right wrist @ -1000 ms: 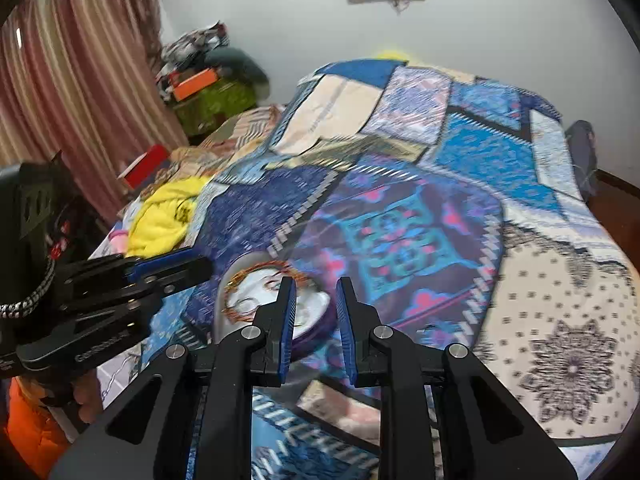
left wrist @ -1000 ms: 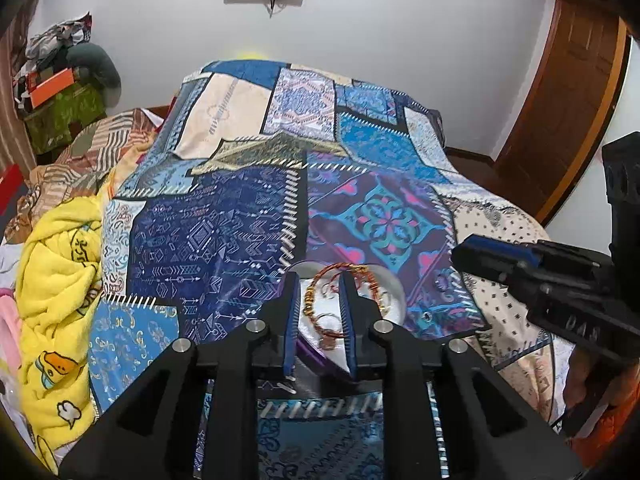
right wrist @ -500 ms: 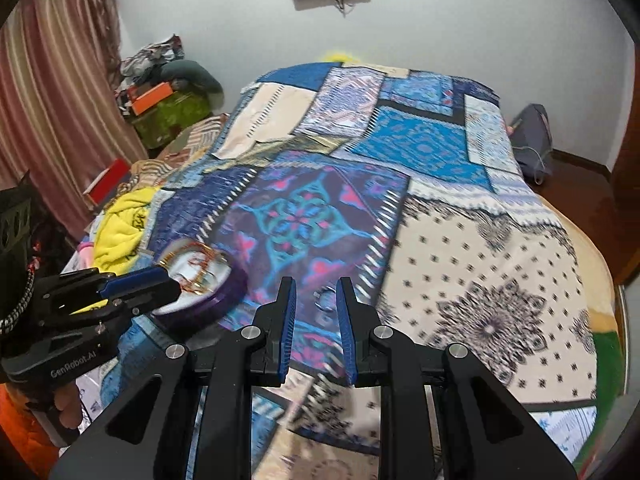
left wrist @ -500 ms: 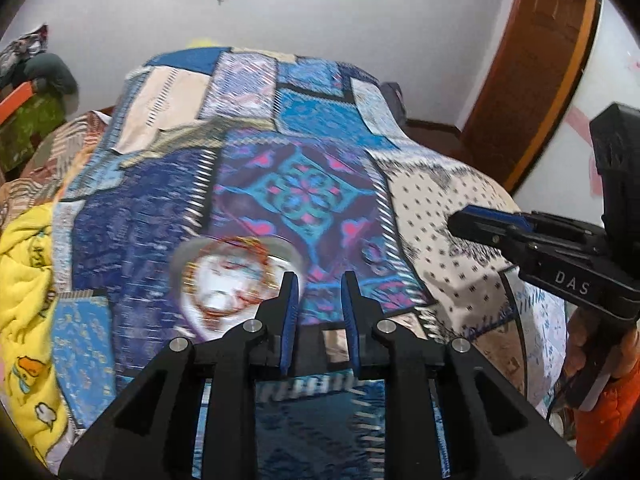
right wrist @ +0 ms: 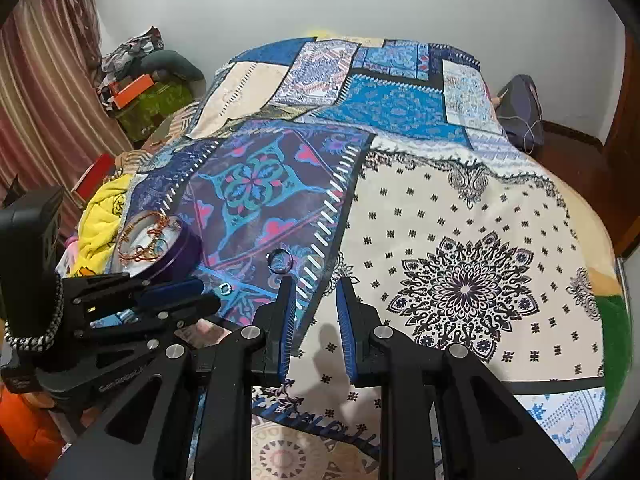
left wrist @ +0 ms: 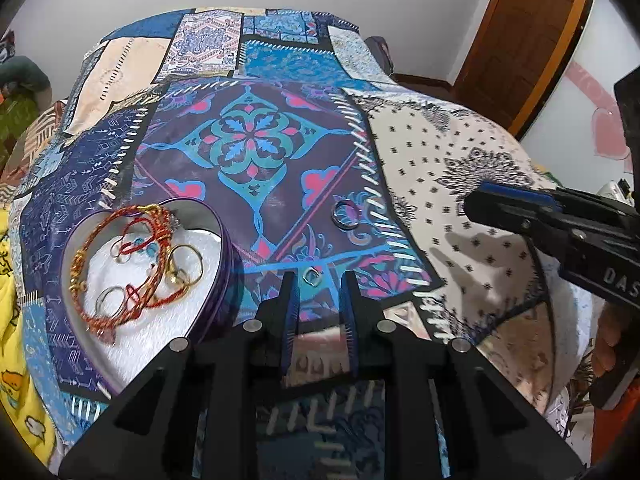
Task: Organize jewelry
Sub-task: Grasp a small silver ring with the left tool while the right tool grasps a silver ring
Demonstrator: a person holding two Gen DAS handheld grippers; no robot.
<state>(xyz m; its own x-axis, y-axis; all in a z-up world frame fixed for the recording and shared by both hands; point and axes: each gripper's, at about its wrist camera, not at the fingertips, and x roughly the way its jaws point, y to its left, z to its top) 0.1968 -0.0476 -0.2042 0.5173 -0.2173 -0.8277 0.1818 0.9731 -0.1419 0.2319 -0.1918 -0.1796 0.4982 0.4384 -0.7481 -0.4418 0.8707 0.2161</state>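
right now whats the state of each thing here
heart box: open, holds bracelets and rings
silver ring: loose on quilt
small ring: loose on quilt, before left claw
left claw: narrow gap, empty
right claw: narrow gap, empty

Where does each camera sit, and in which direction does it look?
Left wrist: sits on the left claw, looks down over the patchwork bedspread at a small ring, with the heart-shaped box to its left; the right claw enters from the right.
Right wrist: sits on the right claw, looks down the same bed toward the wall; the left claw enters from the left.
Shared: box, small ring, larger ring, bedspread.
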